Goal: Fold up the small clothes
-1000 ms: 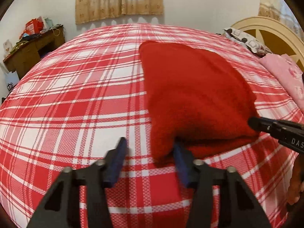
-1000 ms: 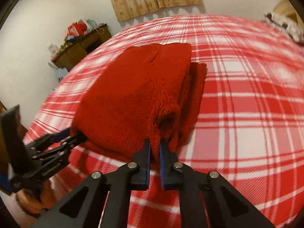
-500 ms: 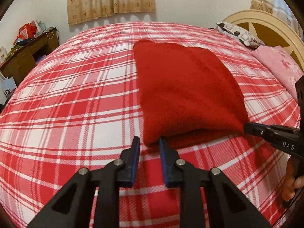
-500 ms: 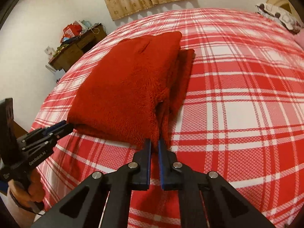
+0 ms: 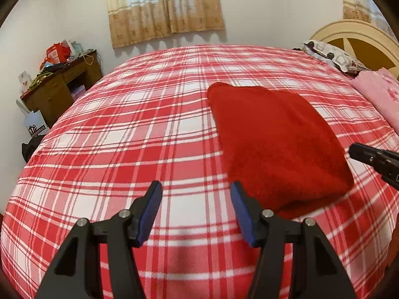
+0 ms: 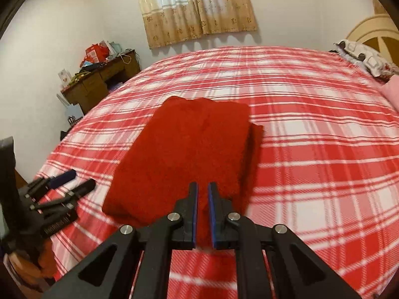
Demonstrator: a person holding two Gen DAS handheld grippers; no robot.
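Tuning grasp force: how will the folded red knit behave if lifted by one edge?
Probably floppy: the folded red knit lies soft, rounded at its edges. Likely to unfold, since a lower layer peeks out loose on one side. Fuzzy surface suggests it won't slip on the plaid bedspread.

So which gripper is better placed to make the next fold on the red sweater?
Probably the right gripper: its nearly shut tips sit over the red sweater's near edge. The left gripper is opening over bare bedspread beside it.

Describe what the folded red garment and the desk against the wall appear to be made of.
Folded red garment: probably knitted wool or acrylic; matte, fuzzy, with soft, thick edges.
Desk: likely wood or wood veneer; brown with a slight sheen, though too far away to show grain.
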